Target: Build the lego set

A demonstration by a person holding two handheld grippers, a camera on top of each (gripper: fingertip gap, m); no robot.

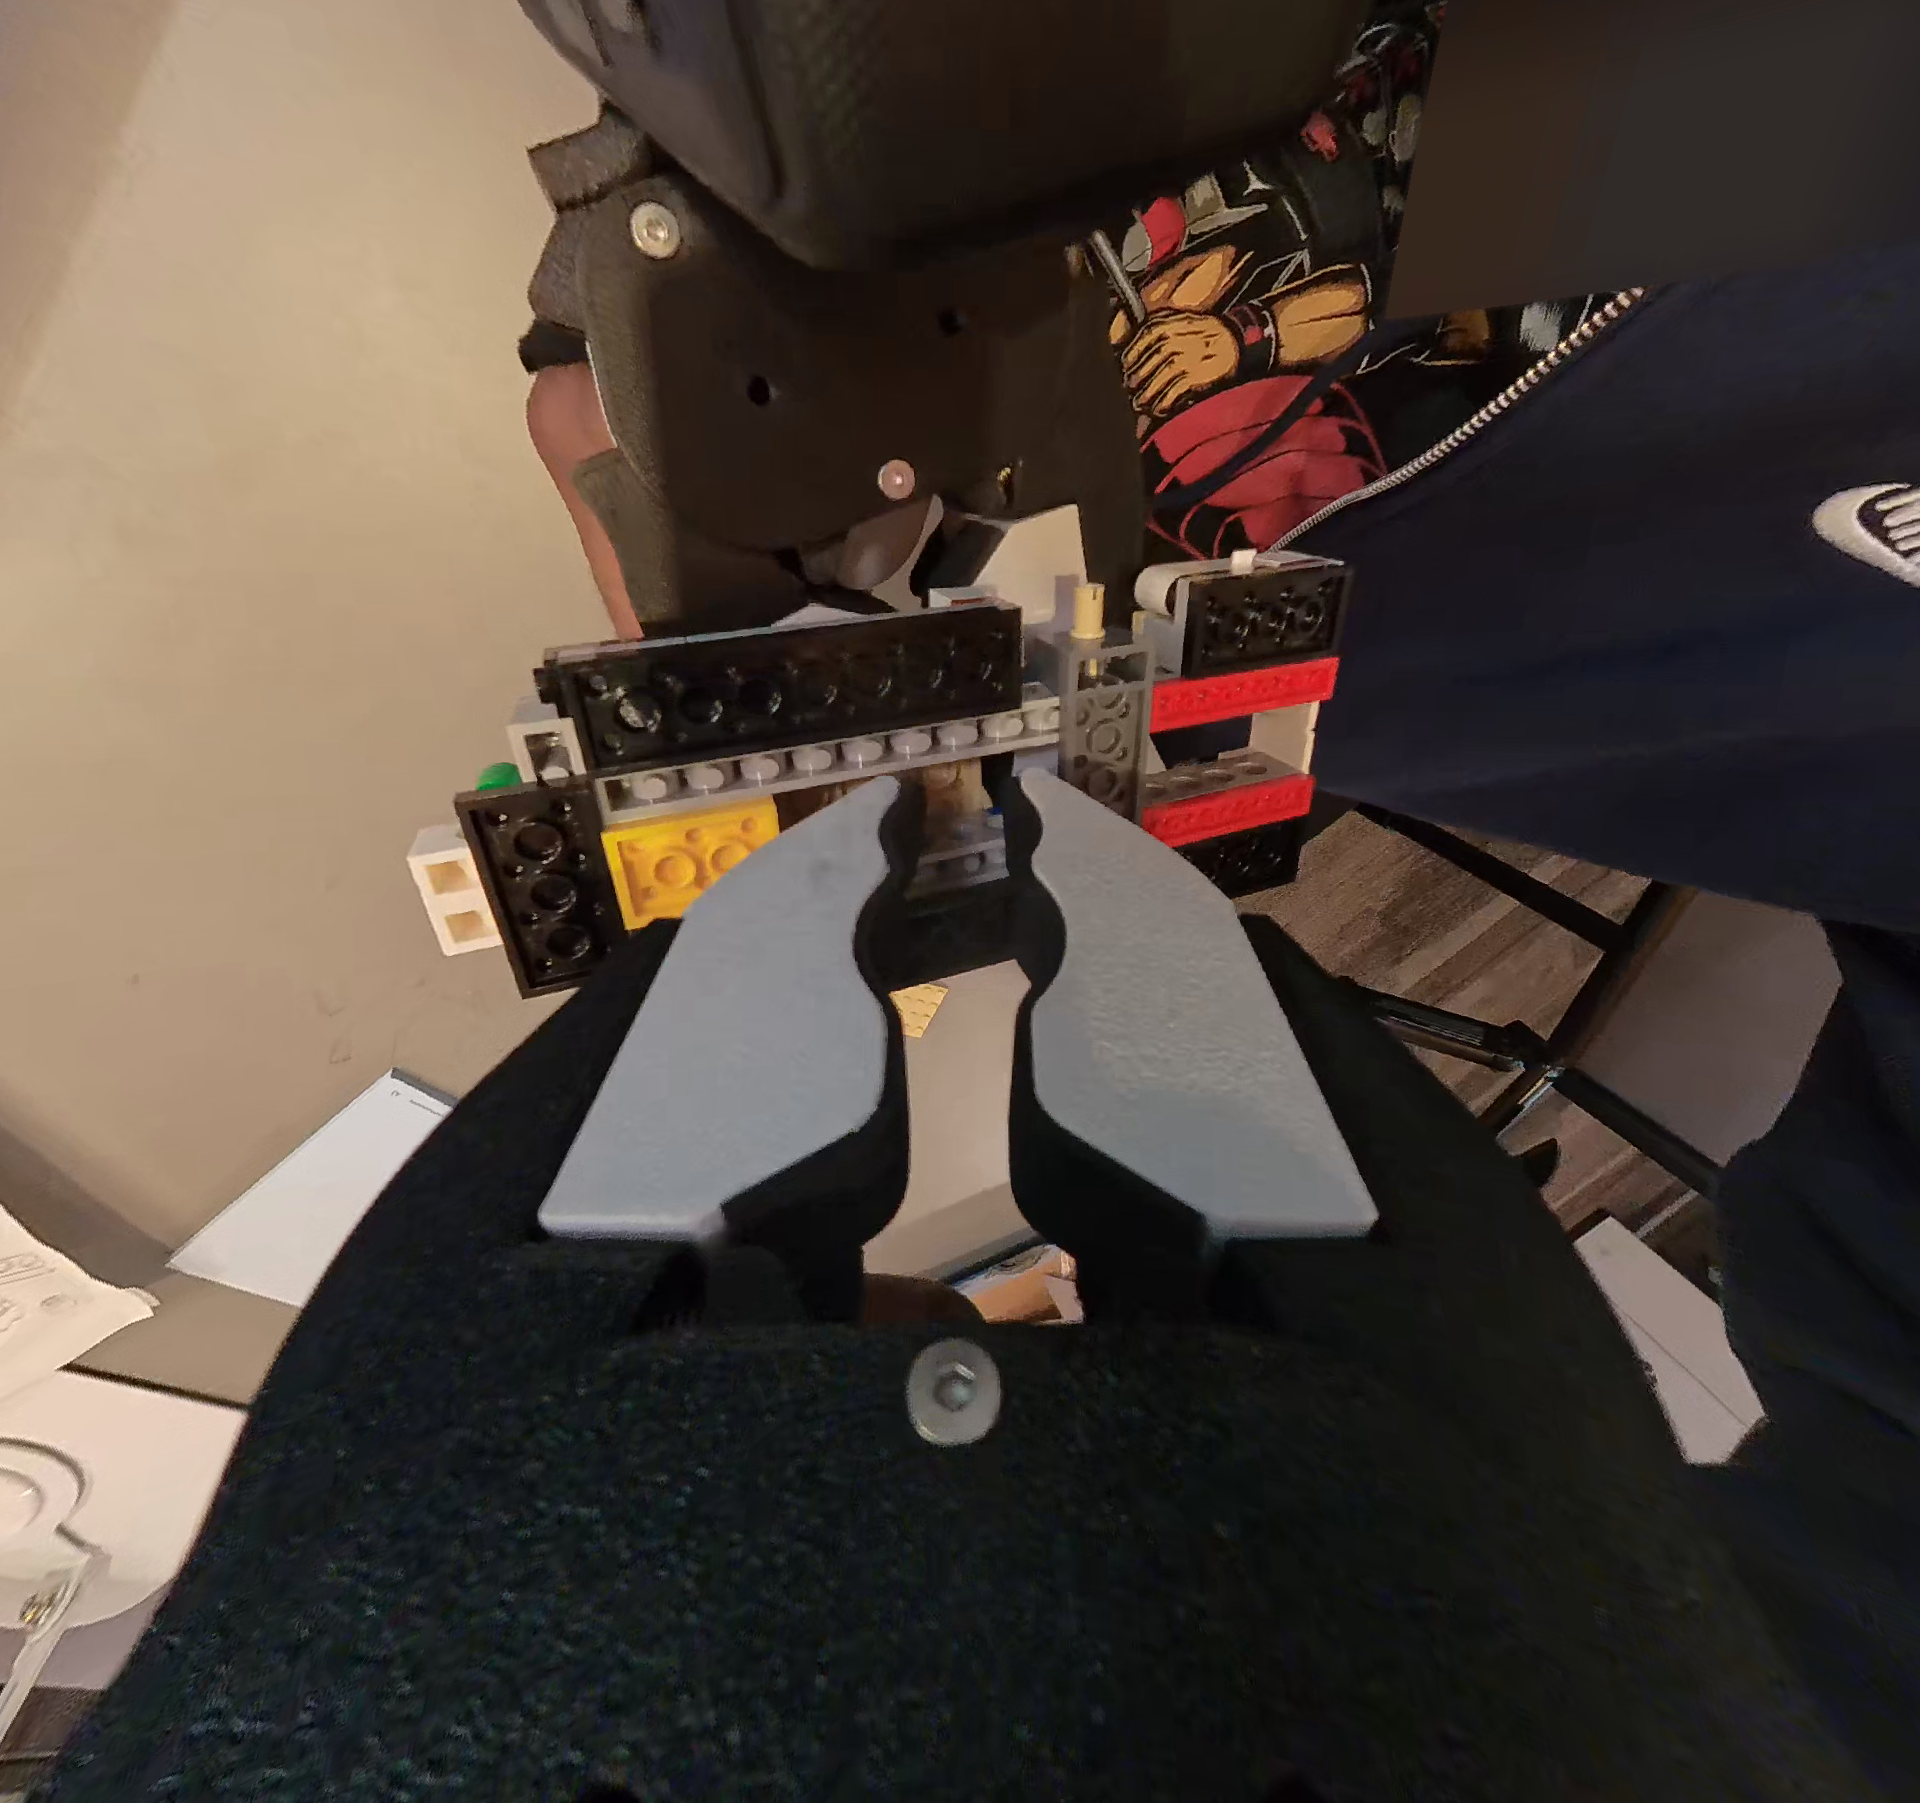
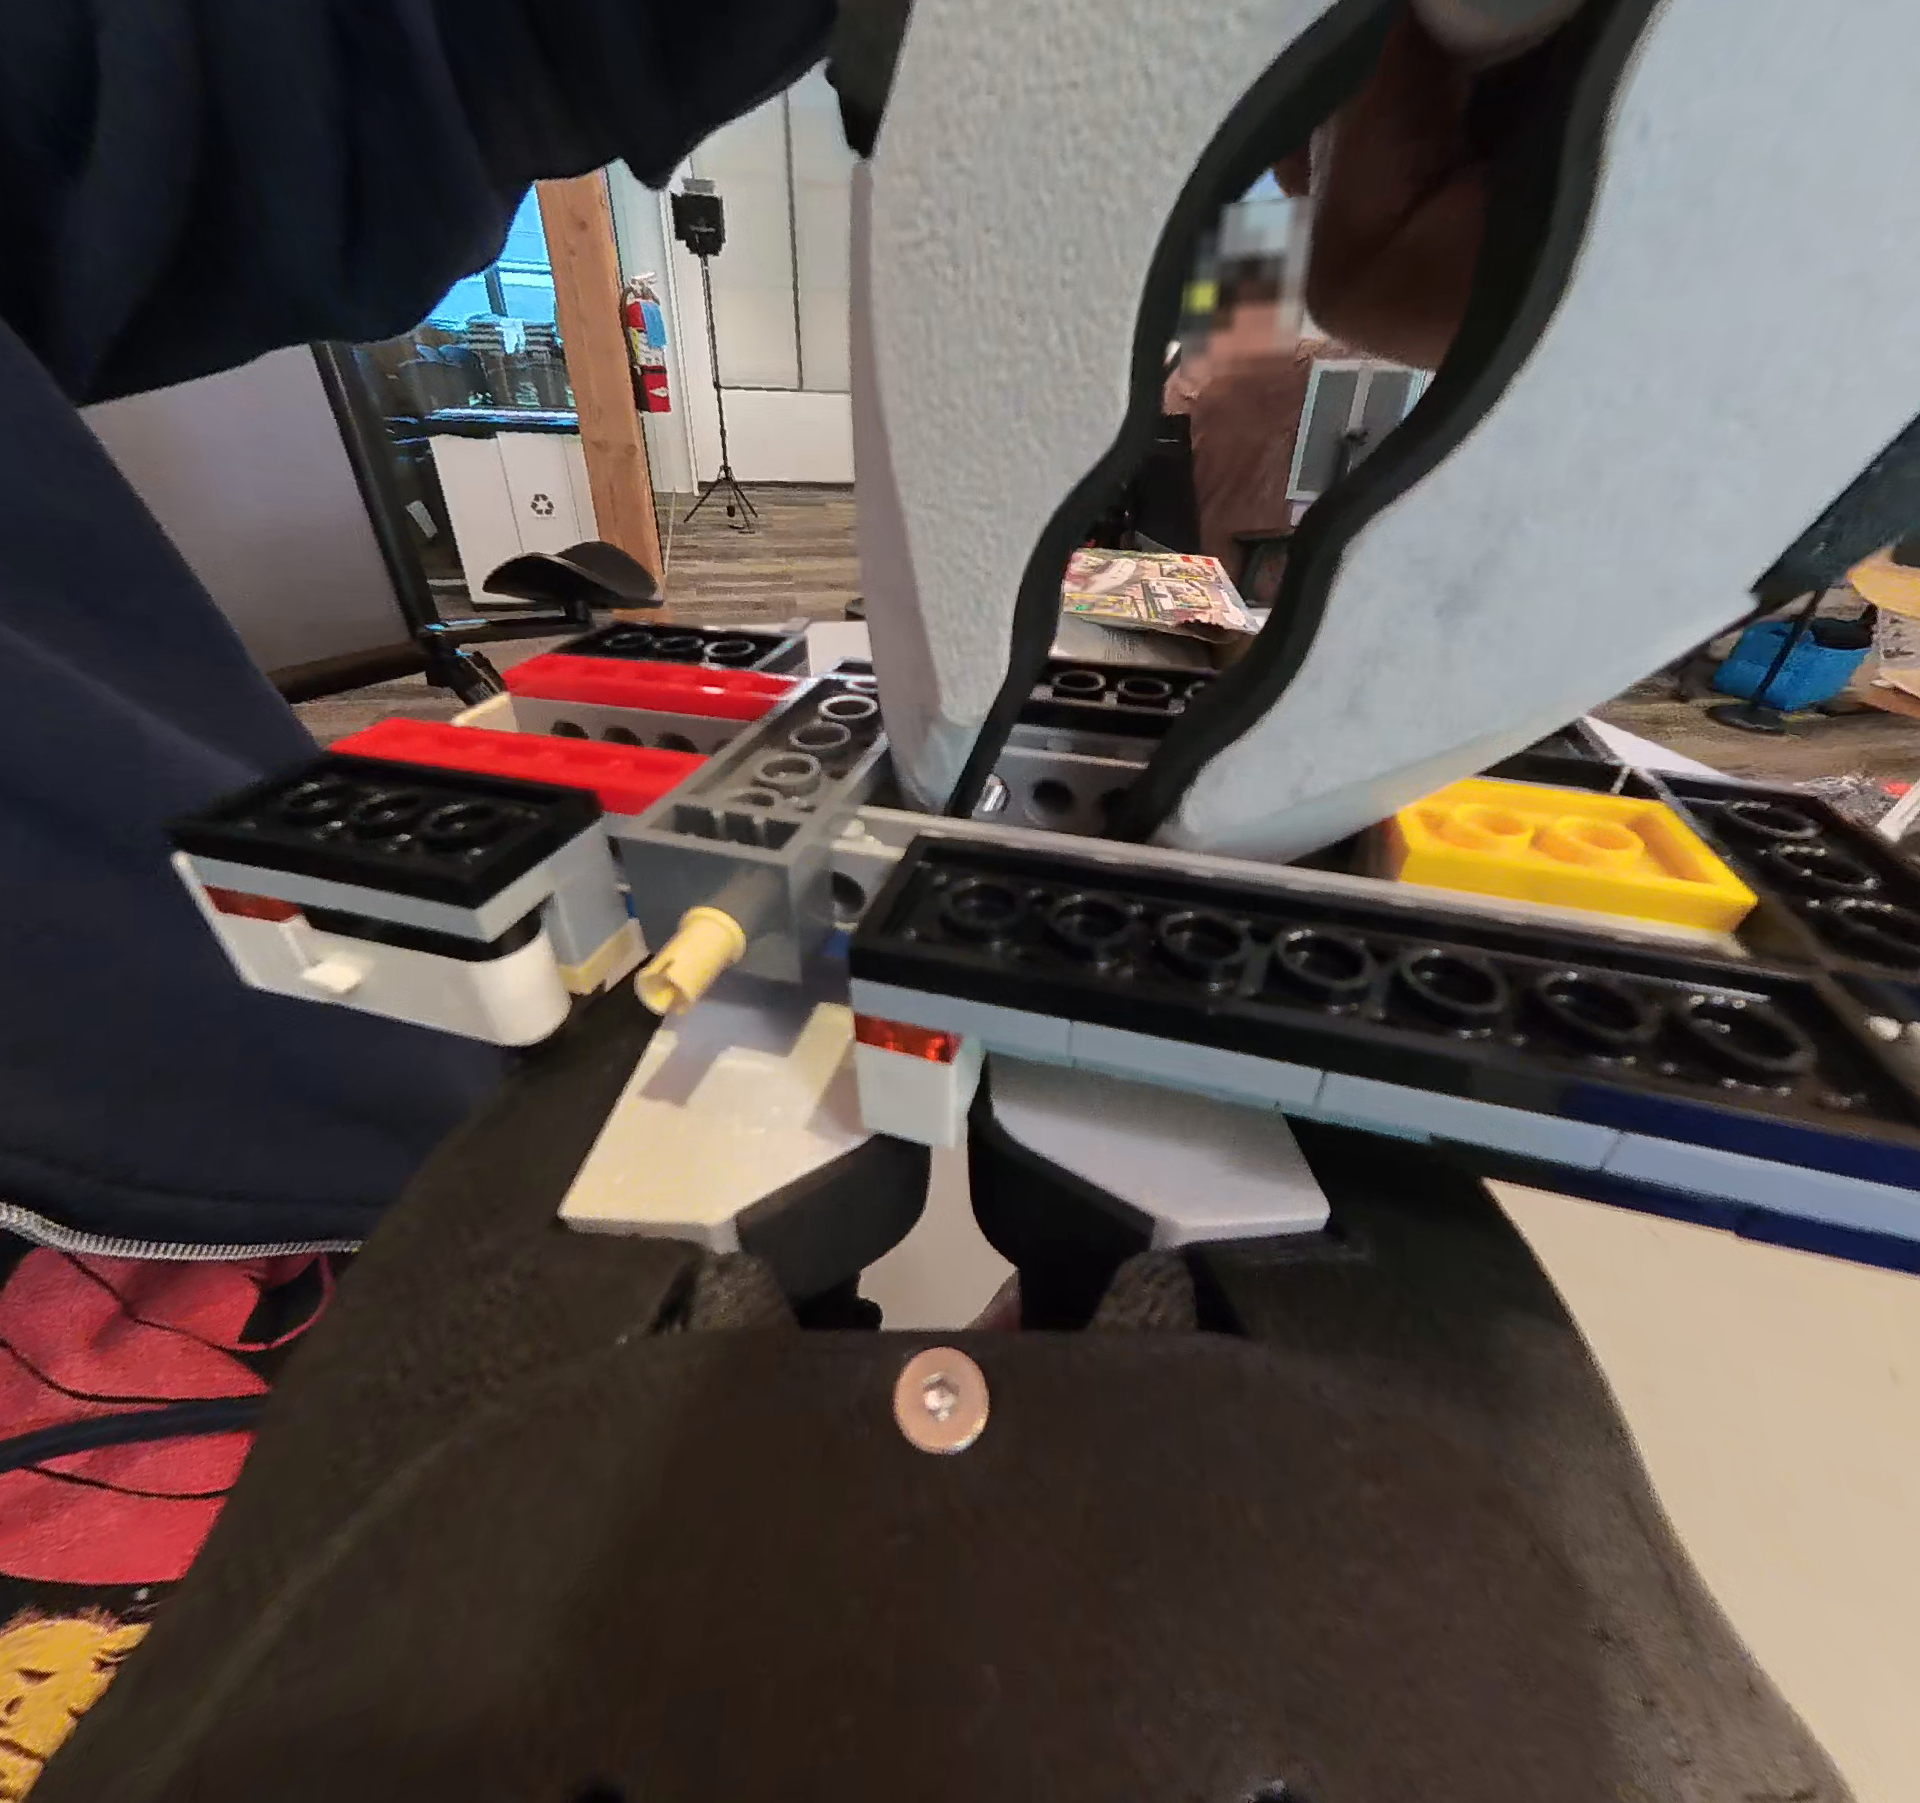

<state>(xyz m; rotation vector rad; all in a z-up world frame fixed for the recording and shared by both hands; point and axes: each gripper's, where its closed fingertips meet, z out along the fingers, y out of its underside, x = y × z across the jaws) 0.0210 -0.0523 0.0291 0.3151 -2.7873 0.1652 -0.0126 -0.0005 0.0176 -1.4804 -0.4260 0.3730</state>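
L gripper (image 1: 961,818) is clenching a grey holed plastic brick (image 2: 1081,787) inside the multicoloured plastic brick model (image 1: 790,693). R gripper (image 2: 940,1130) (tips hidden) is sitting underneath. Off-centre squeezing is prob. risking popped pieces.

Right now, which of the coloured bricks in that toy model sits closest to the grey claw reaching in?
The yellow brick, bottom side showing, lies right beside one finger of the left claw. The red bricks sit farther off, beyond the grey upright piece.
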